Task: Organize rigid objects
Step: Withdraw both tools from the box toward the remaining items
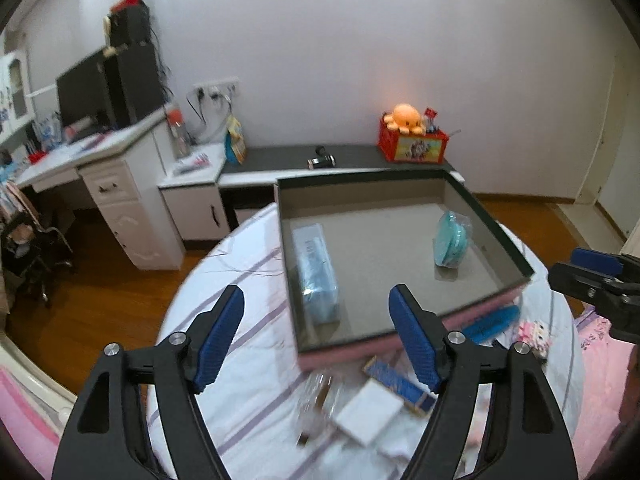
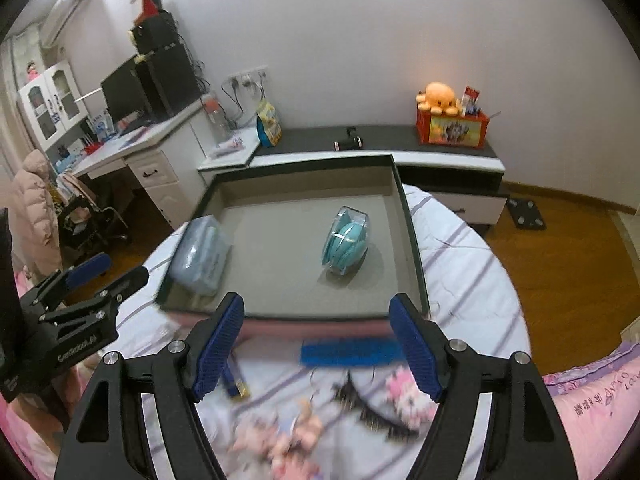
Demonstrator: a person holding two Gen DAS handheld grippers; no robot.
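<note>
Grey-lined tray (image 1: 500,248) with pink side; white, purple-striped sheet (image 1: 248,280).

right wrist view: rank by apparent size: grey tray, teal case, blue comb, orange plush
1. grey tray
2. blue comb and teal case: look alike, comb nearer and blurred, unranked
3. orange plush, though farthest away

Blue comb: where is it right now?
The blue comb lies on the striped bedsheet just outside the near wall of the grey tray, between the right gripper's open fingers in the right wrist view.
</note>
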